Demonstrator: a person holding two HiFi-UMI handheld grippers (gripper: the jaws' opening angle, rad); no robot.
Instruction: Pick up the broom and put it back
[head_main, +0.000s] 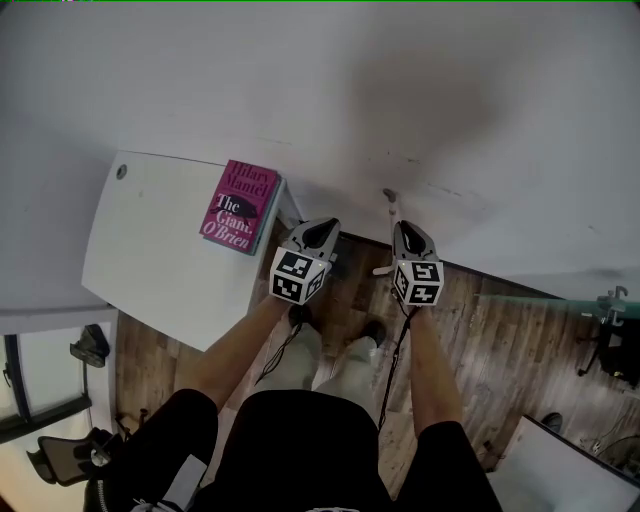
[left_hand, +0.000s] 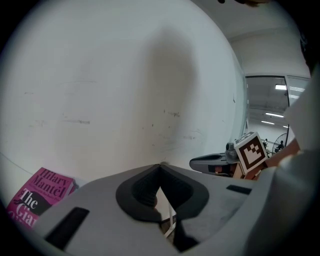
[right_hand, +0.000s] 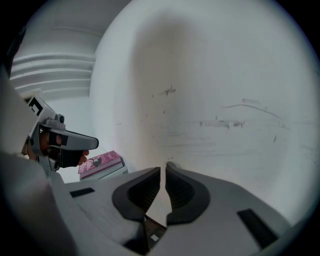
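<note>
Evidently both were empty: left gripper jaws met at the tips, right gripper jaws nearly so. The broom, probably the pale rod against the wall just ahead, required opened jaws first.

Even, diffuse indoor light; no glare.
A plain white wall carries a broad soft grey shadow in every view. Ceiling strip lights glow at the right edge of the left gripper view. Both gripper views are fisheye with black corners. The left hand-held gripper, close to the lens, is slightly soft.
</note>
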